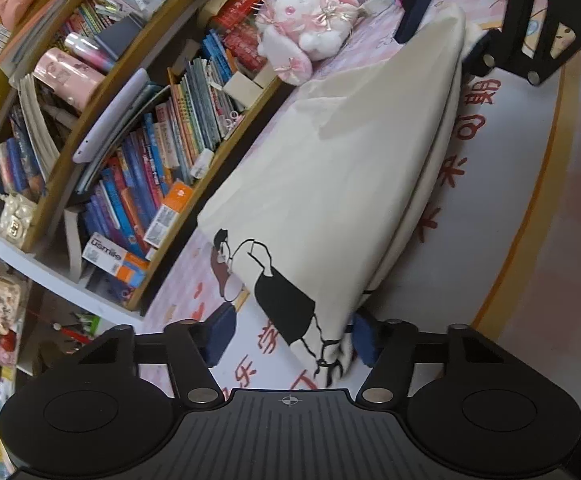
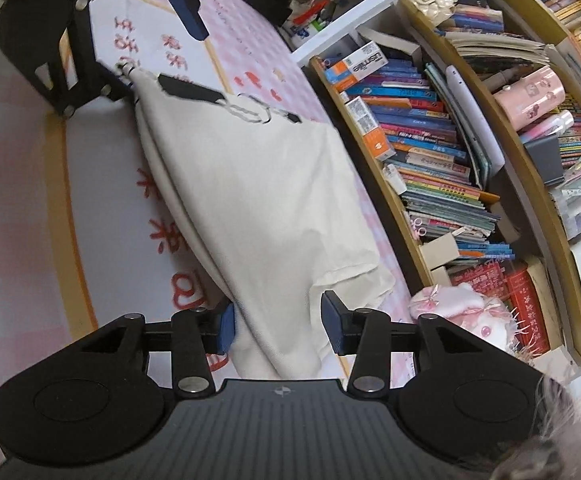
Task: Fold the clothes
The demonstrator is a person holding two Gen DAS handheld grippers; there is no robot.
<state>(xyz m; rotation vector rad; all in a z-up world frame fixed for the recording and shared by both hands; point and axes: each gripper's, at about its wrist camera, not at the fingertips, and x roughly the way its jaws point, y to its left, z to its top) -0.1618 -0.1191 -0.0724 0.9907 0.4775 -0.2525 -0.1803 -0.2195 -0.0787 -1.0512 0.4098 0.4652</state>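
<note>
Wooden bookshelf [image 1: 138, 128] crammed with upright and leaning books runs along one long edge of the pink patterned mat [image 1: 510, 184], just beside the garment. Pink-and-white plush rabbit [image 1: 310, 28] sits on the mat at the shelf foot, near one end of the cloth. Pink cylindrical container [image 1: 68, 76] lies on a shelf; contents not visible.

Folded cream cloth garment with black cartoon print [image 1: 350, 168] lies stretched between the two claws on the mat.

Left gripper [image 1: 290, 340]: jaws part open, printed corner between the pads, touching the right pad; left pad clear of it.

Right gripper [image 2: 278, 326]: jaws part open, plain end between them, cloth against the left pad, right pad apart.

Shelf ends cut off by frame; book titles mostly unreadable.
</note>
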